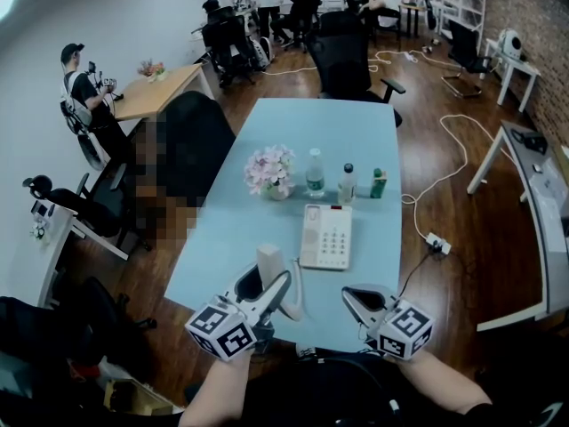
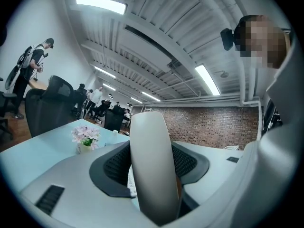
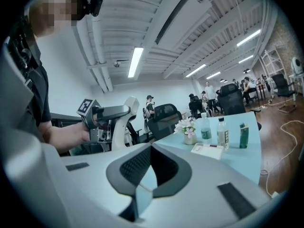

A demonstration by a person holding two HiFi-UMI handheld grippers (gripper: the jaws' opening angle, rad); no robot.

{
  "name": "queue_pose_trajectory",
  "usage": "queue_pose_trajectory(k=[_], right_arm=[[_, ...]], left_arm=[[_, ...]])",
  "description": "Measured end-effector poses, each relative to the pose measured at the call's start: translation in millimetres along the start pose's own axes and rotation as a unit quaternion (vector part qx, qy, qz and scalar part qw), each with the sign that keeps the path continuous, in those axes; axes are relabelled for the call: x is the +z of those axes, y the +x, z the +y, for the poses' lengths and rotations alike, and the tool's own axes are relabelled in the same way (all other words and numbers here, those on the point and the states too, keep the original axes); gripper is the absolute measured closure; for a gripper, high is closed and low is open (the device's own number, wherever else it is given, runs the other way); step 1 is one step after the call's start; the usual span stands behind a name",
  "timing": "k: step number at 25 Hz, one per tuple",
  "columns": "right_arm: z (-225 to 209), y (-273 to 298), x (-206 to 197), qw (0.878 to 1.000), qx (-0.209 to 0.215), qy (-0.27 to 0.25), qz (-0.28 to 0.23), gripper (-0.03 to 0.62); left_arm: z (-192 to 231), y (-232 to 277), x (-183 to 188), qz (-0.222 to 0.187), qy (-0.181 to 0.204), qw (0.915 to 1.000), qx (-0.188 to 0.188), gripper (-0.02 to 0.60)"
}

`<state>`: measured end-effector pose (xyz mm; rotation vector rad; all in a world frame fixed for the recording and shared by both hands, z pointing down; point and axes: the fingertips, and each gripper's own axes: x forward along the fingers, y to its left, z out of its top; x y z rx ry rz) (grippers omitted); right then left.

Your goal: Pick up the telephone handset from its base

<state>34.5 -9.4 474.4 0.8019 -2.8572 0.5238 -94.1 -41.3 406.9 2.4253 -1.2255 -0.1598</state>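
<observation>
The white telephone handset [image 1: 269, 263] stands upright in the air over the table's near edge, with my left gripper [image 1: 267, 290] shut on it. In the left gripper view the handset [image 2: 151, 165] fills the gap between the dark pads. Its white base [image 1: 326, 236] with the keypad lies flat on the light blue table [image 1: 356, 127], a little beyond and to the right of the handset. My right gripper [image 1: 363, 306] hovers at the near edge right of the base, jaws together and holding nothing. The right gripper view shows the base [image 3: 206, 150] ahead and the held handset [image 3: 122, 122] off to the left.
Behind the base stand a vase of pink flowers [image 1: 270, 172], two water bottles [image 1: 315, 173] [image 1: 347, 184] and a small green bottle [image 1: 379, 183]. Black office chairs [image 1: 191, 145] flank the table. A power strip [image 1: 437, 243] and cables lie on the floor at right. People stand at the back.
</observation>
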Motion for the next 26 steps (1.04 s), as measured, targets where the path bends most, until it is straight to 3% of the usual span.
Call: queue_pose_trajectory(k=[26], right_arm=[[7,-2,2,1.0,-0.007,-0.006,-0.009,0.582]], left_arm=[[-3,14,-1,0.025,0.022,0.9994,-0.012,0.341]])
